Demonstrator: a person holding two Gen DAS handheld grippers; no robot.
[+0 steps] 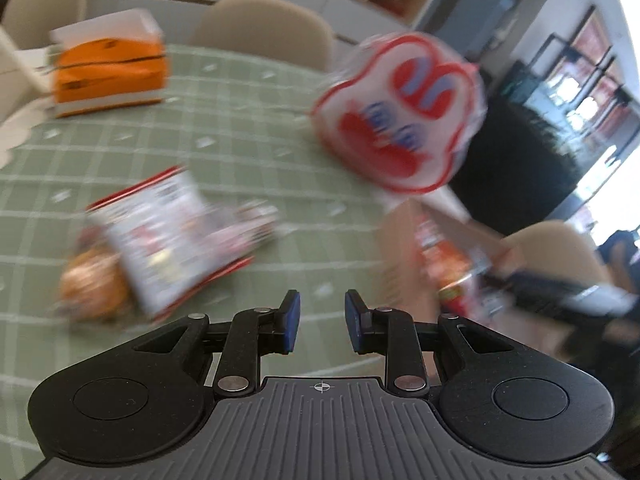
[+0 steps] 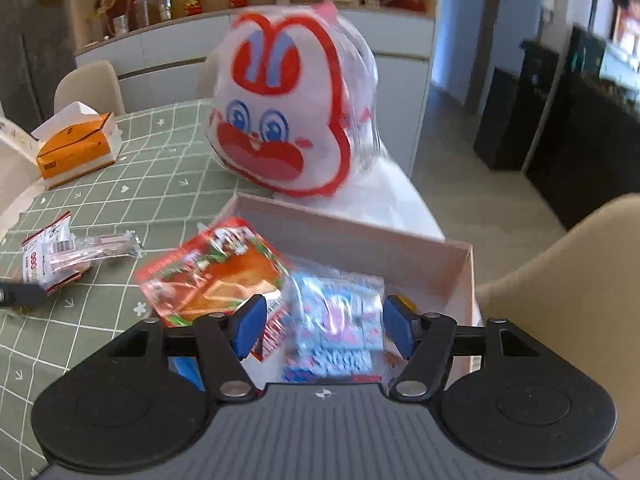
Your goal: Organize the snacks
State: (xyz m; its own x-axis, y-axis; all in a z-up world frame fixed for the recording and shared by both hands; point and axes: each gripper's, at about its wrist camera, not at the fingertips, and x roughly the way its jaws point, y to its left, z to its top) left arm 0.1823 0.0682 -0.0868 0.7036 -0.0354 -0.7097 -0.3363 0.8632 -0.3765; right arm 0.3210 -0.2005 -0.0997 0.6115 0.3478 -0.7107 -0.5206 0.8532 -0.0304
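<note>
A pale cardboard box [image 2: 360, 236] at the table's right edge holds a red-orange snack bag [image 2: 216, 276] and a blue-and-white pack [image 2: 340, 320]. My right gripper [image 2: 324, 328] hovers over the box, open, with the blue-and-white pack between its pads but clear of them. Behind the box stands a white bag with a red rabbit face [image 2: 280, 112]. My left gripper [image 1: 322, 320] is over the green checked tablecloth [image 1: 240, 120], its jaws a narrow gap apart and empty. Ahead to its left lie a white-and-red packet [image 1: 160, 236] and a round orange-brown snack [image 1: 92, 284]. The left wrist view is blurred.
An orange tissue box [image 2: 76, 148] sits at the far left of the table. A clear-wrapped snack [image 2: 104, 246] lies beside the white-and-red packet [image 2: 44, 256]. Beige chairs [image 1: 264, 28] ring the table, one [image 2: 568, 280] close beside the box. The rabbit bag [image 1: 400, 112] stands by the table's right edge.
</note>
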